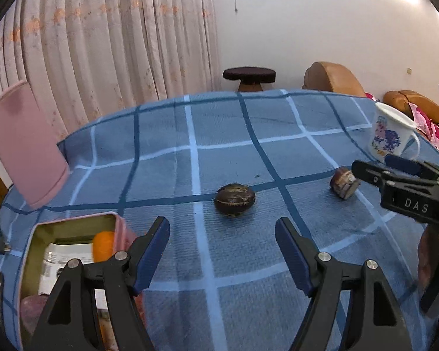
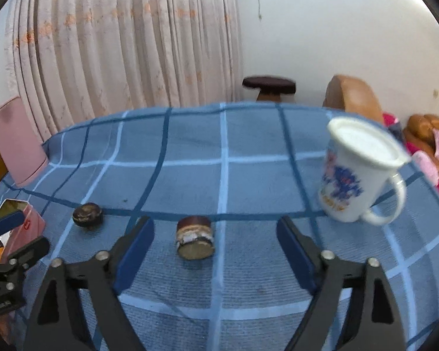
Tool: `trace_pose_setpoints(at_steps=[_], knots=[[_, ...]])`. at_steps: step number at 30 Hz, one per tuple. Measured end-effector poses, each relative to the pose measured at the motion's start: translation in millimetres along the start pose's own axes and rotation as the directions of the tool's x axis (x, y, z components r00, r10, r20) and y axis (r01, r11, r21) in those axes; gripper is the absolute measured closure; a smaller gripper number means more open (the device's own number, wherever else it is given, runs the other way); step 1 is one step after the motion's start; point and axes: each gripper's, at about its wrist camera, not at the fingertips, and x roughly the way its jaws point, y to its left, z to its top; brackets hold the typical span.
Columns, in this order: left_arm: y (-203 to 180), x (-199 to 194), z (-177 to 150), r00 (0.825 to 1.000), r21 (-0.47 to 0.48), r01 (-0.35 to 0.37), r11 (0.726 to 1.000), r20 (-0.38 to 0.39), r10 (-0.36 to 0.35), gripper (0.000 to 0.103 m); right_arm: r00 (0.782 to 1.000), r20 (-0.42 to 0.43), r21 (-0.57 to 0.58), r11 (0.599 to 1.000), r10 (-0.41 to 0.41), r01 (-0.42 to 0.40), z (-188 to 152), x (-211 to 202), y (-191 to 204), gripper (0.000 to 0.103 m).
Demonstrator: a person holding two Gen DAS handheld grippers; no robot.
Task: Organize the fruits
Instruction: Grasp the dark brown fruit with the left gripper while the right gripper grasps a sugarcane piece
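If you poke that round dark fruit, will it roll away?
Probably a little. The round dark fruit looks smooth and egg-shaped, so it could wobble off. The ribbed blue cloth may slow it. It looks hard, so the open left gripper shouldn't squash it.

brown fruits [image 1: 234,199] [image 1: 344,186] - 2 | mug [image 1: 390,134] - 1 | pink tin [image 1: 73,225] - 1

Blue checked cloth [image 1: 234,134] on the counter, white mug [image 2: 357,175] with blue flowers, pink tin [image 1: 123,225], dark brown fruit [image 1: 234,201], blue-padded fingers [image 2: 134,251]
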Motion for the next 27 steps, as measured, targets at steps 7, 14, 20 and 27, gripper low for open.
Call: trace_pose_setpoints(at_steps=[7,14,20,27], knots=[[2,11,4,1.0,-0.018,0.007,1.0,-0.026,-0.007,0.027,0.988,-0.154,-0.036,0.999,0.026,-0.031,-3,36,12,0.057],[2,26,8,0.999,-0.052,0.015,0.999,-0.051,-0.018,0.027,0.993,-0.108,-0.008,0.999,0.048,-0.049,-7,24,3,0.065],[-1,49,15,0.995,-0.094,0.037,0.995,-0.094,-0.046,0.027,0.997,-0.063,-0.014,0.999,0.05,-0.051,-5,16,7,0.065],[-1,79,22,0.988,-0.121,0.039,0.992,-0.145,-0.056,0.031,0.998,-0.033,-0.021,0.998,0.053,-0.054,-5,12,9,0.065]])
